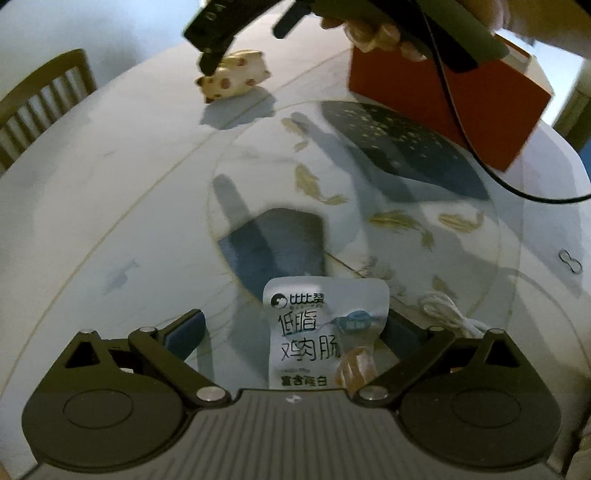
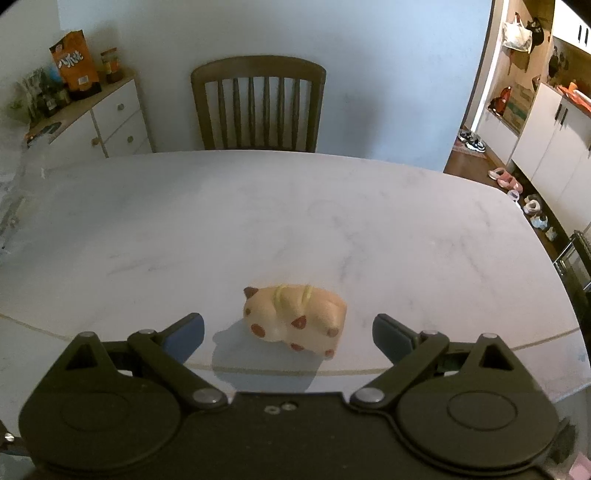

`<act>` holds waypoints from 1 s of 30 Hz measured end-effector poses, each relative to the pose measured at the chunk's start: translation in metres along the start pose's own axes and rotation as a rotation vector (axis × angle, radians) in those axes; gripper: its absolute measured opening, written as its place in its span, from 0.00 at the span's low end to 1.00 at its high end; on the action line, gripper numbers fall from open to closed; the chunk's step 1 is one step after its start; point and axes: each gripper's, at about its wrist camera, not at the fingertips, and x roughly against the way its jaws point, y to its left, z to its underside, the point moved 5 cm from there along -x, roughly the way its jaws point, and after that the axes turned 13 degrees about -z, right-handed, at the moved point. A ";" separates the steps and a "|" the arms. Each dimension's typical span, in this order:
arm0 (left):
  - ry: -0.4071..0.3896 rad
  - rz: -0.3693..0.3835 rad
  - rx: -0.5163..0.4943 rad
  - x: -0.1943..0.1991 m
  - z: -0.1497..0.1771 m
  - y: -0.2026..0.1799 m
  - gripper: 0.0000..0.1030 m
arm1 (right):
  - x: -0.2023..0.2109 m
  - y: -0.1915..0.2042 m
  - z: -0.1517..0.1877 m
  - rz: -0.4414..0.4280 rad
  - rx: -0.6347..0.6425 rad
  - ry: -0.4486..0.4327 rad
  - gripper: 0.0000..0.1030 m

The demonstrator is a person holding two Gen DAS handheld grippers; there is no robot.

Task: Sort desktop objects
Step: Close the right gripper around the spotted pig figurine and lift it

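A white sausage packet (image 1: 325, 332) with dark Chinese print lies on the glass turntable (image 1: 480, 258), between the jaws of my left gripper (image 1: 293, 332). The jaws stand wide; the right pad is near the packet's edge and the left pad is well clear of it. A cream toy animal with red-brown spots (image 2: 295, 321) sits on the marble table (image 2: 258, 221), between the wide-apart fingers of my right gripper (image 2: 288, 334), untouched. In the left wrist view the same toy (image 1: 236, 75) lies far back under the right gripper, which a hand (image 1: 373, 33) holds.
An orange box (image 1: 443, 107) stands at the back right of the turntable. A white coiled cord (image 1: 450, 314) lies right of the packet, and a small clip (image 1: 570, 260) further right. A wooden chair (image 2: 258, 103) is behind the table, and a white cabinet (image 2: 110, 122) stands left.
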 end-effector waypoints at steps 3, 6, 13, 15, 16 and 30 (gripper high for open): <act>-0.011 -0.020 0.029 0.001 0.001 0.002 0.94 | -0.007 -0.003 -0.002 0.009 -0.007 0.003 0.95; -0.021 -0.039 0.067 0.002 0.001 0.005 0.89 | -0.016 -0.006 -0.003 0.019 -0.021 0.014 0.94; -0.046 -0.081 0.139 0.005 0.003 0.010 0.68 | -0.032 -0.010 0.004 0.047 -0.014 0.041 0.90; -0.053 -0.087 0.156 0.006 0.003 0.011 0.68 | -0.037 -0.011 0.007 0.055 -0.010 0.048 0.86; -0.055 -0.090 0.164 0.006 0.004 0.011 0.67 | -0.038 -0.013 0.007 0.058 -0.011 0.050 0.85; -0.091 -0.101 0.240 0.008 0.007 0.016 0.57 | -0.024 0.002 0.019 0.022 0.063 0.020 0.66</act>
